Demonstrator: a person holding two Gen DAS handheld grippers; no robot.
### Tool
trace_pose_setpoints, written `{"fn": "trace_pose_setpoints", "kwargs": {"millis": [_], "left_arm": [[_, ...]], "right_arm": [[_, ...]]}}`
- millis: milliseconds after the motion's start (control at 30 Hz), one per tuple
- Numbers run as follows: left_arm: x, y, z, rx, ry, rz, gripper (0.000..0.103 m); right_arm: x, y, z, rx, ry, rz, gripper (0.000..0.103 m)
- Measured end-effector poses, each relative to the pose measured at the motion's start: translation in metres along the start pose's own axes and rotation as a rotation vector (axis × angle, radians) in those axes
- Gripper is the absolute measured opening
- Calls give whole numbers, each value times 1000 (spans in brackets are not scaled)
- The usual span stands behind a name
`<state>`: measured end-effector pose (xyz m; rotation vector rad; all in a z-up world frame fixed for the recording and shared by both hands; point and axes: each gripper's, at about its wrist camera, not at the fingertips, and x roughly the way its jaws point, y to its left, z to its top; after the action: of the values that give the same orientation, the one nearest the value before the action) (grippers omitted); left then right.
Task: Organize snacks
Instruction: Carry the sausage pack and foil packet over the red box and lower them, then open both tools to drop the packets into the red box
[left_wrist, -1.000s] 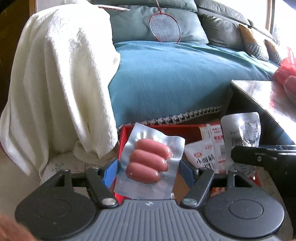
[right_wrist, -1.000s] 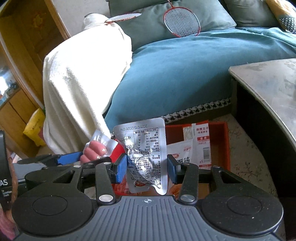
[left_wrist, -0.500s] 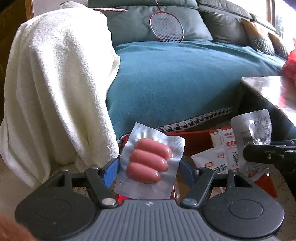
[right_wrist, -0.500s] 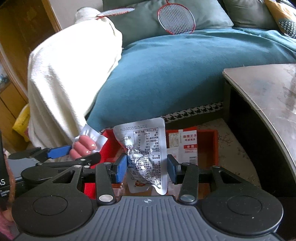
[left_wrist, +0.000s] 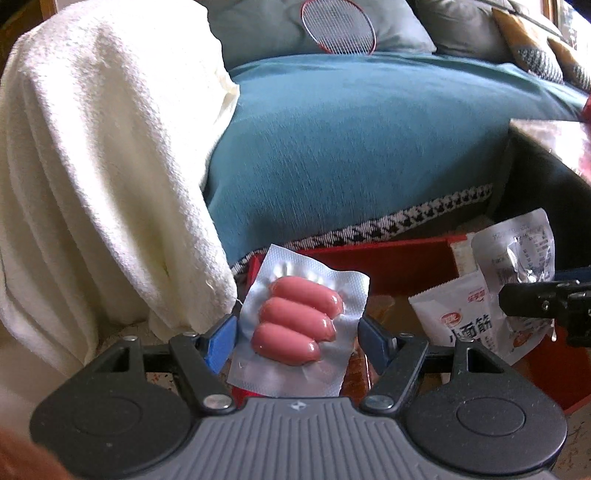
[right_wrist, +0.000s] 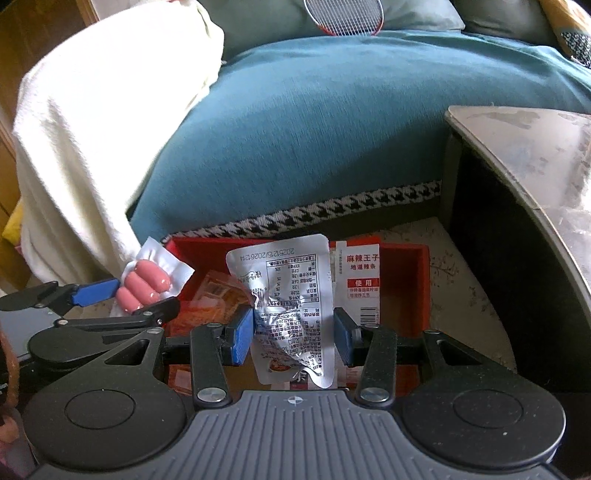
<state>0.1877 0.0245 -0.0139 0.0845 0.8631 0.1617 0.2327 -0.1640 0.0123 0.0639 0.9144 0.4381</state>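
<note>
A: So, what does the left hand-held gripper (left_wrist: 297, 332) carry?

B: It is clamped on a clear-and-silver sausage pack (left_wrist: 295, 325) with three pink sausages, held upright between its blue pads. Behind the pack, toward twelve o'clock, sits a red box (left_wrist: 406, 258) on the floor.

A: And the right hand-held gripper (right_wrist: 293, 338)?

B: In its own view it grips a crumpled silver pouch (right_wrist: 288, 302), printed side facing the camera, the pads pressing its edges at nine and three o'clock. The pouch hangs over the red box.

A: What lies in the box?

B: A white packet with red characters (left_wrist: 458, 314) leans at about two o'clock in the left view. In the right view a white-and-red packet (right_wrist: 360, 280) stands against the far wall at one o'clock, and an orange snack bag (right_wrist: 210, 302) lies at ten o'clock.

A: What surrounds it?

B: A teal sofa (right_wrist: 332, 129) fills the twelve o'clock area, with a cream blanket (left_wrist: 92, 166) draped at ten o'clock and a badminton racket (left_wrist: 338, 26) resting on a cushion. A table (right_wrist: 535, 155) edge enters at three o'clock.
</note>
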Motion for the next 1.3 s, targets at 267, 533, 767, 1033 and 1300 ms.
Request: {"fn": "trace_pose_setpoints", "kwargs": {"millis": [267, 533, 767, 1033, 1300], "left_arm": [[18, -4, -4, 11, 44, 15, 64], [22, -5, -5, 13, 57, 19, 66], [23, -5, -8, 17, 73, 22, 66], [10, -6, -11, 27, 56, 17, 67], [-4, -6, -14, 32, 38, 13, 67]], "right_arm": [[18, 0, -3, -17, 57, -25, 54], [26, 1, -6, -36, 90, -52, 55], [27, -1, -6, -41, 89, -80, 62], [21, 1, -8, -57, 79, -85, 67], [12, 6, -11, -74, 71, -83, 78]]}}
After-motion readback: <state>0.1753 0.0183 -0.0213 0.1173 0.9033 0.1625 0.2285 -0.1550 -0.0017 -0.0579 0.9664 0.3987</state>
